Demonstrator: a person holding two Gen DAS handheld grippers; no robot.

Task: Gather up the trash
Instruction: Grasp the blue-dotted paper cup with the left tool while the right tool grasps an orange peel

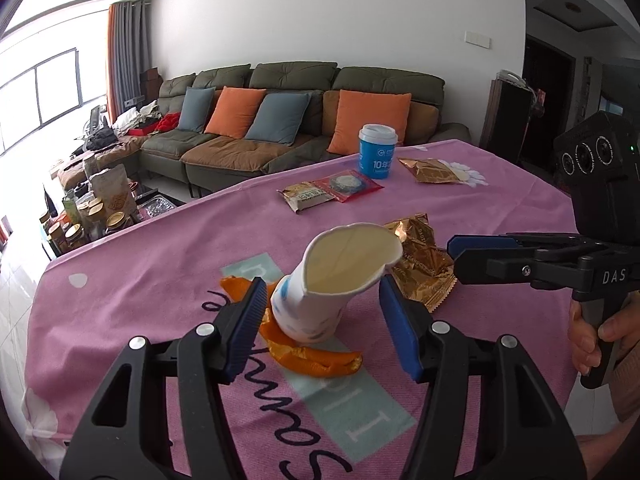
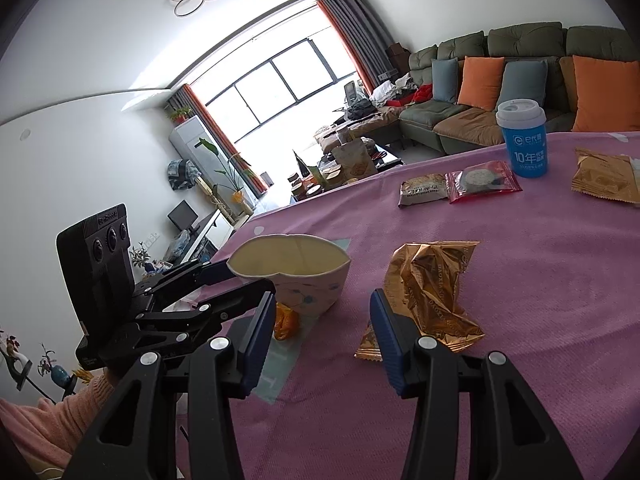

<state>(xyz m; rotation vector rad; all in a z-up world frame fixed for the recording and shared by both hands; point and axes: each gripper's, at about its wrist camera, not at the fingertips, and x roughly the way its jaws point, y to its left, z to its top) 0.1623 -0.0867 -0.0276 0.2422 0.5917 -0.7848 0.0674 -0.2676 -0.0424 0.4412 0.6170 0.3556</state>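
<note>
A person is working two hand-held grippers over a table draped in a pink cloth (image 1: 140,264), clearing litter in a living room. The left gripper (image 1: 322,316) is closing in on a crushed paper cup (image 1: 320,288), its blue pads standing apart on either side of the cup and not yet pressing on it. The cup is leaning, its bent mouth tipped up, and it is resting on a strip of orange peel (image 1: 316,358) near the table's front edge. The right gripper (image 2: 322,338) is hovering with its fingers apart and nothing between them, just beside a crumpled gold wrapper (image 2: 432,292) that is lying close to the cup. Farther back, a grey snack packet (image 1: 306,196), a red packet (image 1: 348,186), a second gold wrapper (image 1: 432,170) and a blue lidded cup (image 1: 378,152) are waiting on the cloth, well apart from both tools.

The cup looks thin and already deformed, so a squeeze is likely to fold it further or let it slip out sideways. Because it is sitting on the peel rather than flat on the cloth, it may tip or roll as the pads meet it. The two grippers are working near each other, and a careless reach for the wrapper could knock the cup or snag the cloth.
</note>
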